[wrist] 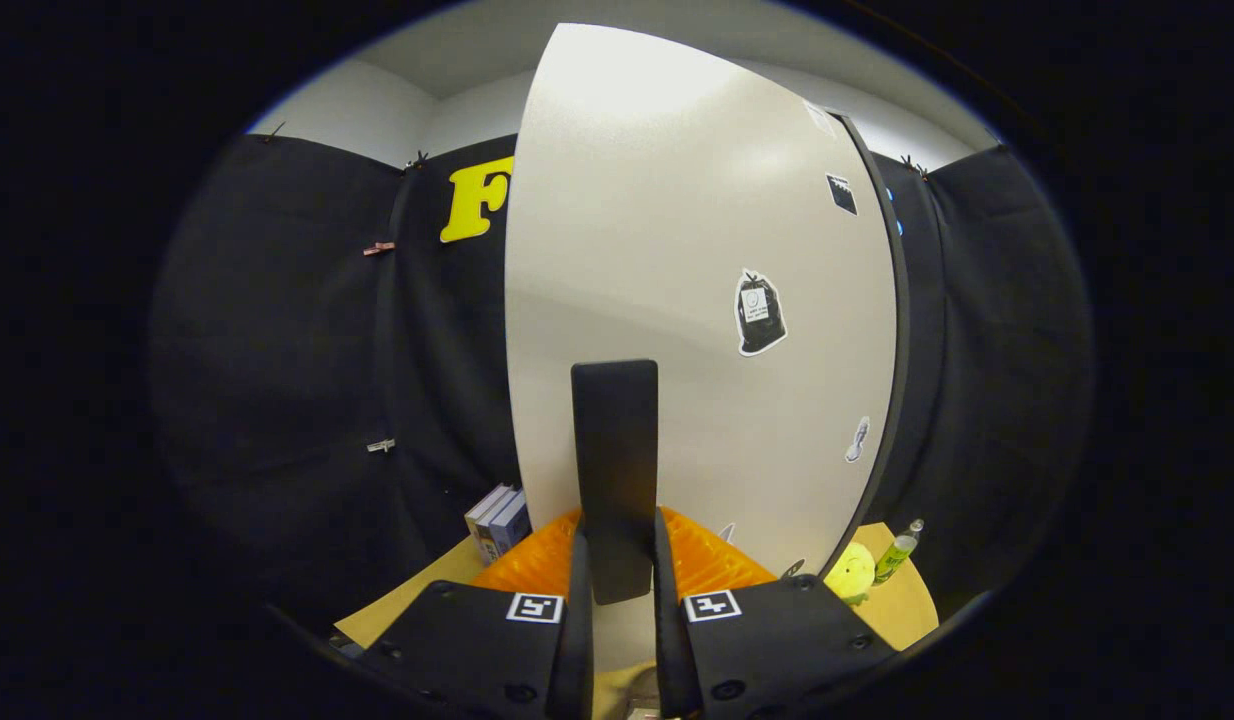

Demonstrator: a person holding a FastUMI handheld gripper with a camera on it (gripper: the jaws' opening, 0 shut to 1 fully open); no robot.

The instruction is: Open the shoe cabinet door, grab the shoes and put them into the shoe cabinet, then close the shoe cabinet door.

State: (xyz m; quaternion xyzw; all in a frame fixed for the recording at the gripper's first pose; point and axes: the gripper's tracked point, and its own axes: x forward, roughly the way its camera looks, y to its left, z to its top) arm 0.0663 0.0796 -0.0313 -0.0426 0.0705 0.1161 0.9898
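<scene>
Cabinet door (pixel 677 300) handle (pixel 614 470) sits clamped between gripper (pixel 617 585) fingers.

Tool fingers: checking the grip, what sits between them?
In the gripper view, the door's black handle stands between the tool fingers, which press its sides.

Shoe cabinet door (pixel 677 290): a tall, off-white panel with a dark edge at its 3 o'clock side, bearing several small stickers. Its black, flat, upright handle (pixel 615 470) sits low on the panel, at 12 o'clock from the gripper (pixel 617 600), whose fingers flank its lower end.
</scene>
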